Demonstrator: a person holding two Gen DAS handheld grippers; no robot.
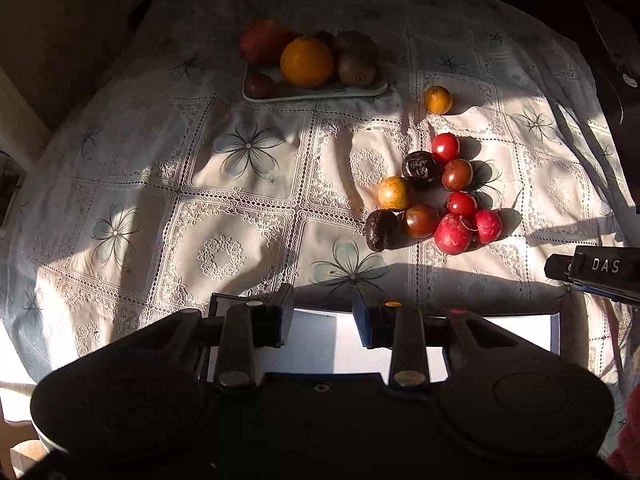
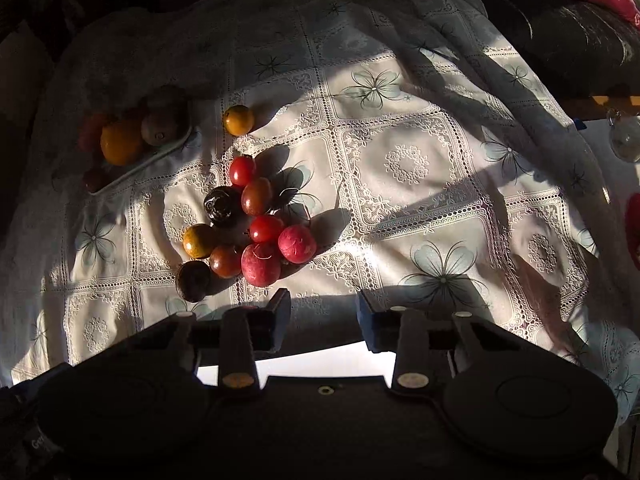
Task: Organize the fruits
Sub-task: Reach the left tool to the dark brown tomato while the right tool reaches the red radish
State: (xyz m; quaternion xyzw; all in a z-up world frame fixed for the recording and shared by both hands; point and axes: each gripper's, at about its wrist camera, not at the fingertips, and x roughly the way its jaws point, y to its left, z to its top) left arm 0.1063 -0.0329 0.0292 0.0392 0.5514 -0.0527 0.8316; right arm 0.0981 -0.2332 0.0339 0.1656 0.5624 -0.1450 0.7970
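A desk covered with a white lace tablecloth printed with grey flower outlines, lit by strong low sunlight with deep shadows.

Toward the far edge of the desk sits a pale rectangular tray. It holds one large orange, two brown kiwis, one big red fruit at its far left corner, and one small dark red fruit at its near left corner. A further dark fruit shows behind the orange, too hidden to identify.

Just right of the tray, apart from everything else, lies one small yellow-orange fruit on the cloth.

Nearer the front edge, right of the middle, nine small pieces lie in a loose cluster, most of them touching: two bright red cherry tomatoes, two brownish tomatoes, two dark wrinkled fruits, one yellow-orange fruit, and two pink-red radishes side by side at the near right of the group.

The left claw hovers over the near edge of the desk, its two fingers spread apart with nothing between them. The right claw does the same further right, fingers parted and empty, the cluster just ahead to its left. A white flat sheet lies under both claws at the near edge.
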